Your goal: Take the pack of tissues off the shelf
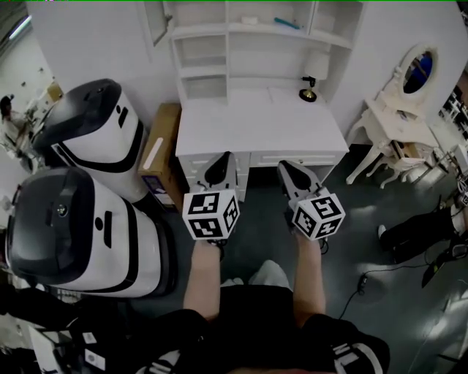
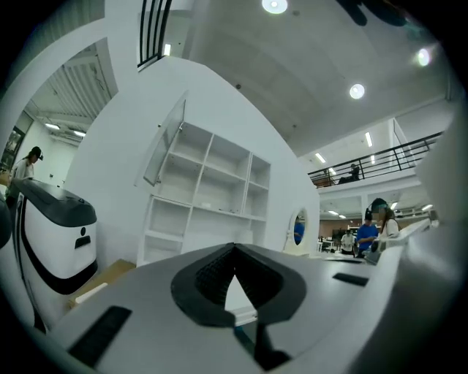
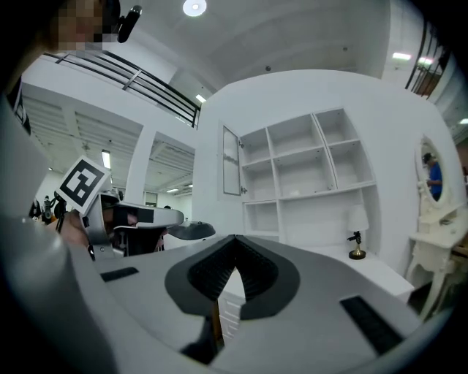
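Pointing level at a white desk, the left gripper (image 1: pixel 223 159) and the right gripper (image 1: pixel 284 166) are held side by side near its front edge. Each pair of jaws is seen pressed together with nothing between them. A small lamp (image 1: pixel 310 89) stands at the back right of the surface (image 1: pixel 256 124), and what is taken for the pack of tissues (image 1: pixel 248 20), a pale thing too small to be made out surely, lies on the middle shelf of the hutch (image 1: pixel 201 44), well apart from both grippers, beside a thin teal thing (image 1: pixel 287 23).
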Action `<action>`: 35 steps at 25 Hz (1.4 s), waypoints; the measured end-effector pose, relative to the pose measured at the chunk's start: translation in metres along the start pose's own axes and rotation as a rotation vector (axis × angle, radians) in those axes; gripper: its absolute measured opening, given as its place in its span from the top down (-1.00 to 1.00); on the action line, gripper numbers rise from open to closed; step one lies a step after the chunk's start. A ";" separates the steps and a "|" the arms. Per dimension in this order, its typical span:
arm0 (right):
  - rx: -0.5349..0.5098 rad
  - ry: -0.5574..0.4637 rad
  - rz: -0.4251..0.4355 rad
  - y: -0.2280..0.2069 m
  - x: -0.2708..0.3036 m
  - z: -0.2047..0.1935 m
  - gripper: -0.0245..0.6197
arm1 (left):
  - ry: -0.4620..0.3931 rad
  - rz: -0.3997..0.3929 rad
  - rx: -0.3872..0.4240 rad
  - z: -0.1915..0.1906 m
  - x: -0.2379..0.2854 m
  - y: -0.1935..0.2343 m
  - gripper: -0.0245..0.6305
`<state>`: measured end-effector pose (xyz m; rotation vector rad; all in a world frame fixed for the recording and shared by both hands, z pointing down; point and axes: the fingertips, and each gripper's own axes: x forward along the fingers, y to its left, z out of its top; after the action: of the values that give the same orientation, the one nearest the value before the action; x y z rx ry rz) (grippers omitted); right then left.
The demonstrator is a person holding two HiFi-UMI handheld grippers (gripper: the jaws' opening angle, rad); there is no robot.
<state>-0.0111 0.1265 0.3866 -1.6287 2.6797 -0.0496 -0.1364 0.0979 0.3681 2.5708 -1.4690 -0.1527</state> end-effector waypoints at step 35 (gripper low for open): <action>0.051 -0.070 0.002 -0.228 0.147 0.031 0.87 | 0.040 0.025 -0.006 0.008 0.253 0.017 0.89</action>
<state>0.1242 -0.1101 0.3639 -1.5832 2.6067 -0.0594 -0.0238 -0.1293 0.3628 2.5346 -1.4844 -0.1017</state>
